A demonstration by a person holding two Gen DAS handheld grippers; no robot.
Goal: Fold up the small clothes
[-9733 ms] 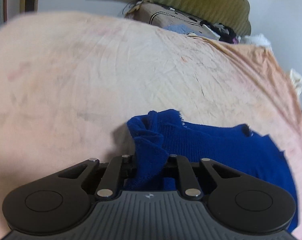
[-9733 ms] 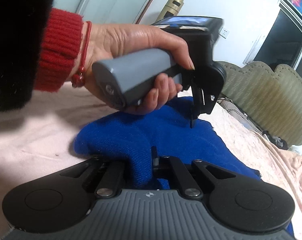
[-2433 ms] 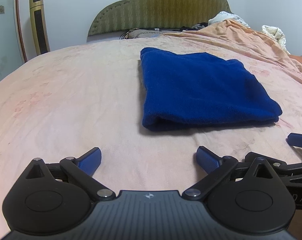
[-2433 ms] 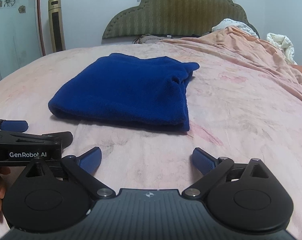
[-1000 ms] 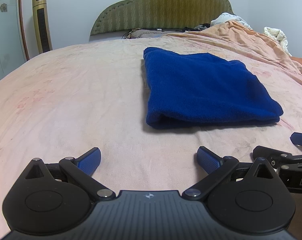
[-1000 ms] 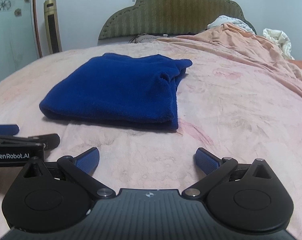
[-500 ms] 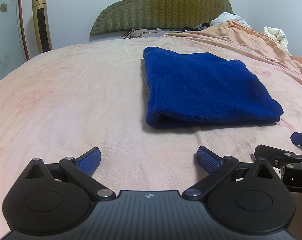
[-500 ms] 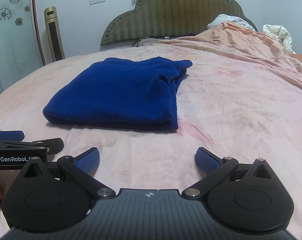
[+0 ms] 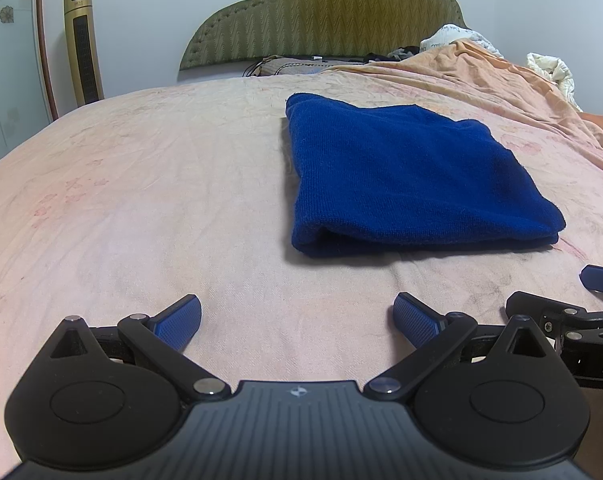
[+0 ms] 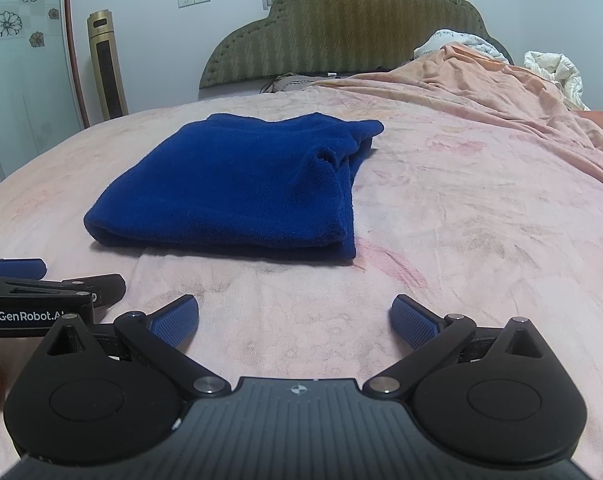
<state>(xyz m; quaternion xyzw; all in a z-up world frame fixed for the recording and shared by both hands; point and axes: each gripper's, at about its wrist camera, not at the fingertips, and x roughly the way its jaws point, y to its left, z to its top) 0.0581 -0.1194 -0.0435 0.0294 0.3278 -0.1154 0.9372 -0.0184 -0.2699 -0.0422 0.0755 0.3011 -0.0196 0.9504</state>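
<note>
A folded blue knit garment (image 9: pixel 405 176) lies flat on the pink bedsheet (image 9: pixel 141 200), a neat rectangle with its fold edge toward me. In the right wrist view the same blue garment (image 10: pixel 241 188) sits ahead and to the left, with a bunched corner at its far right. My left gripper (image 9: pixel 297 318) is open, hovering over bare sheet short of the garment. Over the sheet nearer than the cloth, my right gripper (image 10: pixel 295 318) is open too, holding nothing. Each gripper shows at the edge of the other's view.
A green padded headboard (image 9: pixel 321 12) stands at the far end of the bed. A rumpled orange blanket (image 10: pixel 501 92) and white bedding (image 10: pixel 557 68) pile up at the far right. A gold tower appliance (image 9: pixel 83 44) stands by the wall at left.
Over ten seconds both grippers let go of the blue garment and drew back; it now lies folded. In the last second the views barely shift.
</note>
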